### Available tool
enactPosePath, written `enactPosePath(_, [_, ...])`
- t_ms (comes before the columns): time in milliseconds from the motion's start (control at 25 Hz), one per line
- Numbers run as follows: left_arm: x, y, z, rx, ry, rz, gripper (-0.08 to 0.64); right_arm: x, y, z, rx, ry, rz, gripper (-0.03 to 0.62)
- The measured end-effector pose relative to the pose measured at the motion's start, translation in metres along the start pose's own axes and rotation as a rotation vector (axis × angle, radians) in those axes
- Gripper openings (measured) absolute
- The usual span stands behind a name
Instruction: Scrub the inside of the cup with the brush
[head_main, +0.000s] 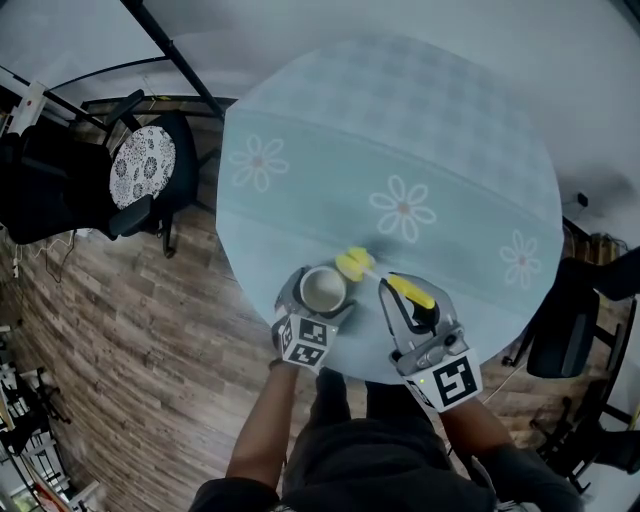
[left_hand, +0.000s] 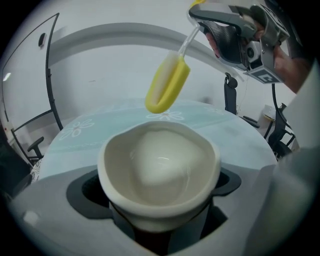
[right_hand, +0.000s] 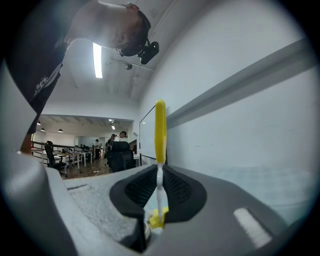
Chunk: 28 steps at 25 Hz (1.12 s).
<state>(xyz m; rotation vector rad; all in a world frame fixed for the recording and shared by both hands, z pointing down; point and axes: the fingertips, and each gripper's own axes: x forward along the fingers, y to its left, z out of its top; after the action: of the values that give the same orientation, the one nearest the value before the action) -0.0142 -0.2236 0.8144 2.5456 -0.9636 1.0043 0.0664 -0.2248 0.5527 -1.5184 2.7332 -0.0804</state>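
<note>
A white cup (head_main: 322, 288) sits upright between the jaws of my left gripper (head_main: 318, 305), which is shut on it near the table's front edge. The left gripper view looks into the empty cup (left_hand: 159, 165), held by my left gripper (left_hand: 157, 189). My right gripper (head_main: 408, 300) is shut on the brush's yellow handle (head_main: 412, 293). The brush's yellow sponge head (head_main: 355, 264) hangs just past the cup's far right rim. From the left gripper it floats above the cup (left_hand: 167, 84), outside it. In the right gripper view the brush stem (right_hand: 160, 186) is clamped between the pads of my right gripper (right_hand: 159, 192).
The round table (head_main: 400, 130) has a pale blue cloth with flower prints. A black chair with a patterned cushion (head_main: 140, 165) stands at the left and another dark chair (head_main: 562, 335) at the right. Wooden floor (head_main: 130, 360) surrounds the table.
</note>
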Motion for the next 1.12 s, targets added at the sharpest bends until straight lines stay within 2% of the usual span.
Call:
enactPosePath(120, [0.001,0.001,0.001,-0.001,-0.004,0.004,0.563,-0.001,-0.007,-0.003,0.012,0.003,-0.007,0.038])
enactPosePath(640, [-0.005,0.005,0.013,0.010,-0.056,0.058,0.557,0.000,-0.020,0.004,0.028,-0.016,-0.021,0.038])
enactPosePath(840, [-0.031,0.019,0.045,0.024,-0.117,0.112,0.557,-0.001,-0.018,0.031,0.017,-0.063,-0.023,0.038])
enactPosePath(1120, [-0.093,0.044,0.101,0.072,-0.200,0.222,0.557,-0.009,0.001,0.097,-0.025,-0.163,-0.001,0.038])
